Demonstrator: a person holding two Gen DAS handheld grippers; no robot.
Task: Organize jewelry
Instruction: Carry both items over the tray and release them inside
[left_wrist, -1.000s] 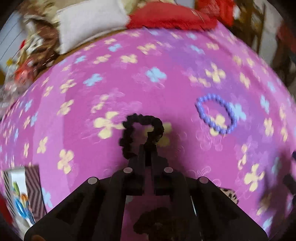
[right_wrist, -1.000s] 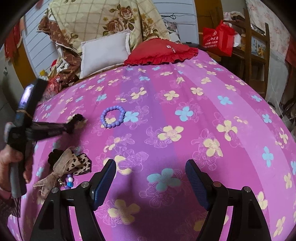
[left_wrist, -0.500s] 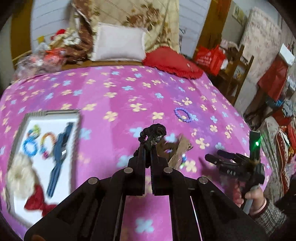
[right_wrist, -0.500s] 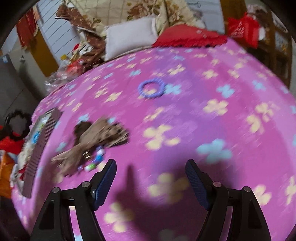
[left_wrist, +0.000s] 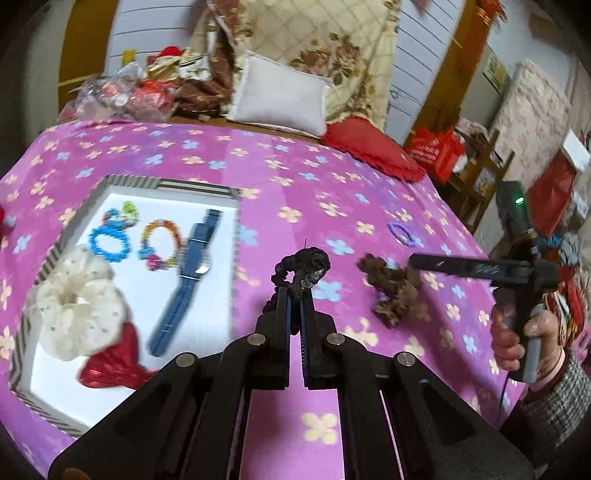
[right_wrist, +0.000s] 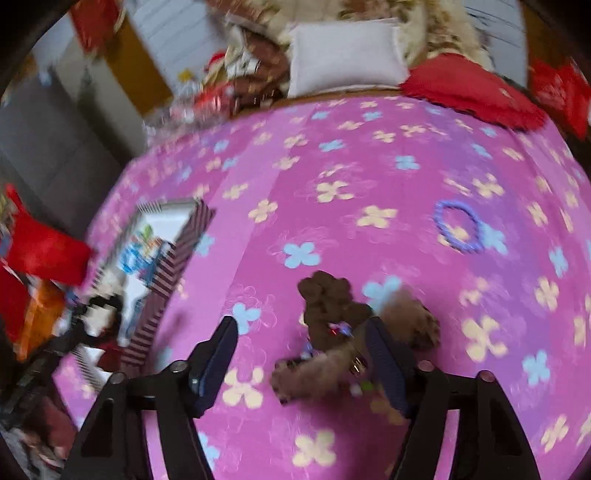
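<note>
While our left gripper (left_wrist: 294, 295) clamps the black scrunchie (left_wrist: 303, 264), we carry it to the tray (left_wrist: 162, 184) | right gripper (right_wrist: 301, 350), jaws just closing, unclamped around the brown bow (right_wrist: 343, 314) | next: drop, then grasp.

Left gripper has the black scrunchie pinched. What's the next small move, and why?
Probably carry the left gripper leftward over the striped tray before opening. The black scrunchie is clamped in its shut fingers above the pink bedspread, short of the tray, where the white scrunchie and blue watch already lie.

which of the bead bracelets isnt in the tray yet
The purple bead bracelet; it lies alone on the pink bedspread, while the blue bracelet and multicoloured bracelet sit inside the tray.
</note>
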